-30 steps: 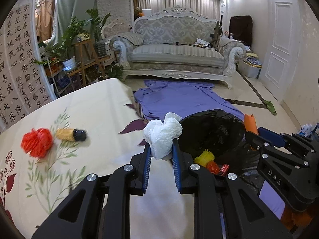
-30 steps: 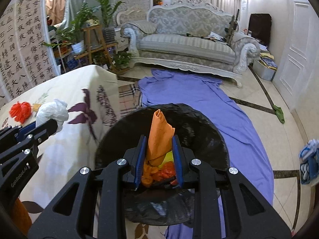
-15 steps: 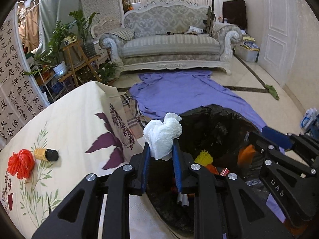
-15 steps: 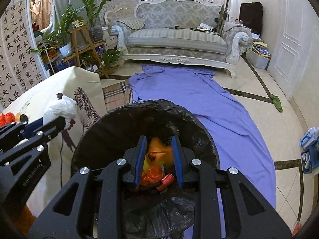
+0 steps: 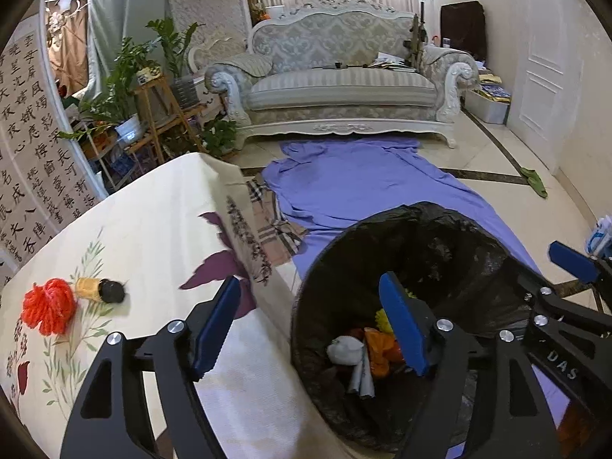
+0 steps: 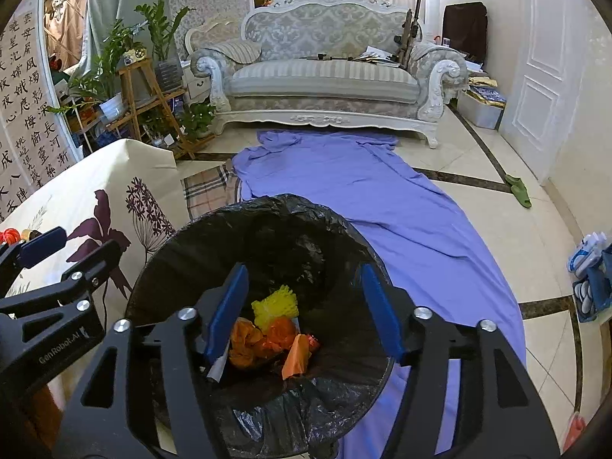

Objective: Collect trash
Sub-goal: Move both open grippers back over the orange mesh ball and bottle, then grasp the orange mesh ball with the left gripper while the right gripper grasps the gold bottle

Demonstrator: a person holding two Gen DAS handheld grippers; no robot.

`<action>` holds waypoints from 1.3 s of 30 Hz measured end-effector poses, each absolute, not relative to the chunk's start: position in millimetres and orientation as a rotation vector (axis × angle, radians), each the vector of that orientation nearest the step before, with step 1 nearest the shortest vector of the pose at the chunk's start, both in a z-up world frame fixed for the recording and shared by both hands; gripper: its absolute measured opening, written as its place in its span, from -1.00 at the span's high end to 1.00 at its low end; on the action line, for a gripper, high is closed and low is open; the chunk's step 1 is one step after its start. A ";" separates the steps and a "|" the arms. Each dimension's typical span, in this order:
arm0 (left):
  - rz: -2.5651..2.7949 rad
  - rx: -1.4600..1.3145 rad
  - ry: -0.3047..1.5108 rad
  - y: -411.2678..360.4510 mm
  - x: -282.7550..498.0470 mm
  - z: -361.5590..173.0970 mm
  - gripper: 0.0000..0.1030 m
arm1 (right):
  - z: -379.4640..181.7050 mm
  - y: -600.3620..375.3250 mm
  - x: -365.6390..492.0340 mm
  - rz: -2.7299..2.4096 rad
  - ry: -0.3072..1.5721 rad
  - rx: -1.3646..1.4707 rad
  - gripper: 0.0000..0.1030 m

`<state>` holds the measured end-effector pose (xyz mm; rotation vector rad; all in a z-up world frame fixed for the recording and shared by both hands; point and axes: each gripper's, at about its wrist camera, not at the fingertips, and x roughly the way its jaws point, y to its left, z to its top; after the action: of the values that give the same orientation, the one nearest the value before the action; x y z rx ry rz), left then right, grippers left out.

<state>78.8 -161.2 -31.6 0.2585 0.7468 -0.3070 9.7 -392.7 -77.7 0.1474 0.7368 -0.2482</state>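
Both loads have left the claws since the earlier frames: the white wad that sat between the left pads and the orange wrapper between the right ones now lie in the bin.

Left wrist view: the left gripper (image 5: 310, 325) has its jaws opening with nothing between them, its left pad over the tablecloth (image 5: 153, 237) and its right pad over the bin's mouth. The bin (image 5: 451, 214), lined with a black bag, fills the lower right of the frame; the white wad (image 5: 346, 349) rests at its bottom beside orange and yellow scraps. What remains to collect sits at the left edge of the frame, on the cloth: a red mesh ball (image 5: 49, 306) and, touching or just beside it, a small yellowish bottle with a dark cap (image 5: 97, 290), lying on its side with its long axis running across the frame, cap to the right. Both lie to the left of this claw, well apart from it, so the left hand is probably the nearer one.

Right wrist view: the right gripper (image 6: 304, 311) hangs over the bin, its jaws opening, empty. The orange wrapper (image 6: 297, 355) lies below among the yellow mesh (image 6: 276, 304). At far left only a sliver of red shows, too small to judge.
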 end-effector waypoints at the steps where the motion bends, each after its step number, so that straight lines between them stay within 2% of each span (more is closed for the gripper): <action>1: -0.298 0.252 0.747 -156.8 78.5 -30.8 -0.45 | -76.0 -391.0 9.2 -0.246 0.734 0.148 -0.26; 3: -0.283 0.239 0.748 -148.0 78.6 -29.4 -0.46 | -73.1 -387.3 9.0 -0.237 0.726 0.149 -0.36; 9: -0.185 0.228 0.729 -109.4 76.1 -26.0 -0.52 | -63.7 -355.6 16.4 -0.152 0.716 0.135 -0.46; 25: 0.144 0.101 0.724 36.3 106.2 -16.8 -0.62 | -59.4 -207.0 58.0 0.145 0.758 0.002 -0.47; 38: 0.097 0.061 0.786 61.5 145.4 -33.7 -0.64 | -62.6 -166.5 85.8 0.180 0.806 -0.022 -0.47; 39: 0.087 0.054 0.794 62.0 146.0 -35.0 -0.55 | -62.6 -164.1 87.6 0.182 0.807 -0.025 -0.47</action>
<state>146.0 62.0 -35.0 0.0537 0.7941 0.0867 87.6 -164.1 -62.6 -0.0253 0.8074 0.1817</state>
